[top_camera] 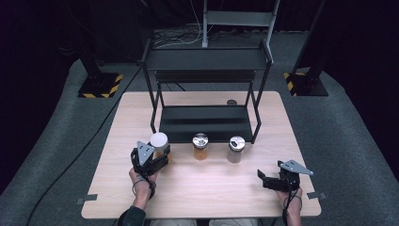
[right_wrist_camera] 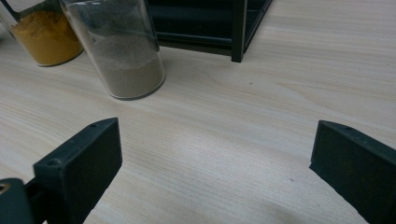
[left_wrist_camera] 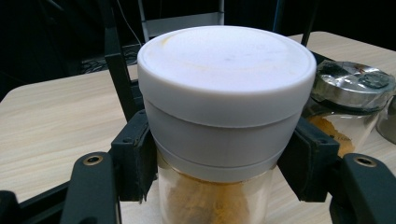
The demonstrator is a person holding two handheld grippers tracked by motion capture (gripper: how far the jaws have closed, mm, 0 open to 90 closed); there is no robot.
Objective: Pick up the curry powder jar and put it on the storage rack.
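A: The left gripper [top_camera: 157, 157] is closed on the white-lidded jar [top_camera: 159, 141]. In the left gripper view both black pads [left_wrist_camera: 135, 161] press against the jar [left_wrist_camera: 224, 107] just under its white lid, one on each side, so the jaws are only as wide as the jar itself.

B: And where does the jar stand?

A: At the front left of the wooden table [top_camera: 197, 193], just in front of the left leg of the black shelf rack [top_camera: 204, 89]. It is upright, and through the glass I see an orange-brown powder. Whether its bottom touches the table or is lifted a little, I cannot tell.

B: Is there a label or a brand to read?

A: No writing that I can read. The lid is plain white (with a faint yellowish mark near its edge). Beside it, the middle jar [left_wrist_camera: 348, 100] has a shiny metal lid, and some tiny print on its glass is too small to make out.

B: What about the other claw?

A: The right gripper [top_camera: 263, 179] is wide open and holds nothing. It rests low at the front right of the table, well apart from the jars. In its own view the two jaws stand far apart over bare wood, and the jar of grey-brown powder [right_wrist_camera: 119, 51] is ahead of them, with the orange one [right_wrist_camera: 44, 35] behind.
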